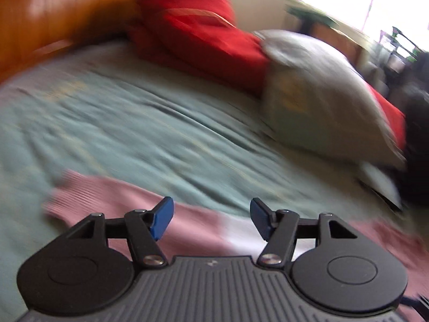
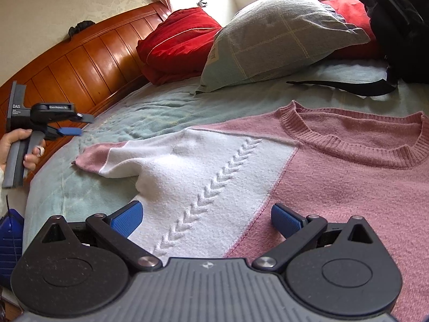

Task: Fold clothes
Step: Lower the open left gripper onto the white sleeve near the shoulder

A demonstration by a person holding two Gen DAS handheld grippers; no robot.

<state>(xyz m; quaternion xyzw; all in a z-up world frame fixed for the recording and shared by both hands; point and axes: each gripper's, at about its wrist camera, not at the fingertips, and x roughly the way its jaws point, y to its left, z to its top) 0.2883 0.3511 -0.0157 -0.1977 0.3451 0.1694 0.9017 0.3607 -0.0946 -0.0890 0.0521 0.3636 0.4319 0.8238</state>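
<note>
Your sweater [image 2: 308,177] lies flat on the bed [image 2: 150,112], neckline toward the pillows, with its pink body under and ahead of your right tool [image 2: 206,218] and the white panel with the raised braid running straight between that tool's fingers. The short sleeve [image 2: 107,158] stretches out toward the headboard [image 2: 88,61], its pink cuff resting on the green sheet.

Your right tool hangs low over the sweater's lower part, fingers spread wide; nothing is pinched between the blue pads [image 2: 127,218], and you cannot tell from this view whether they brush the knit.

Your left tool [image 2: 72,124] is out by the headboard side, gripped in your left hand [image 2: 16,147], up off the bed and apart from the sleeve cuff, which lies just below and beyond its tips. Seen from its own camera (badly blurred), the left tool [image 1: 211,218] looks out across the sheet, with pink and white knit under its fingers. Its fingers stand partly spread and hold nothing.

Beyond the sweater a grey checked pillow [image 2: 278,37] leans against red cushions [image 2: 177,43], and a black bag [image 2: 396,24] with a trailing strap sits at the far right of the bed.
</note>
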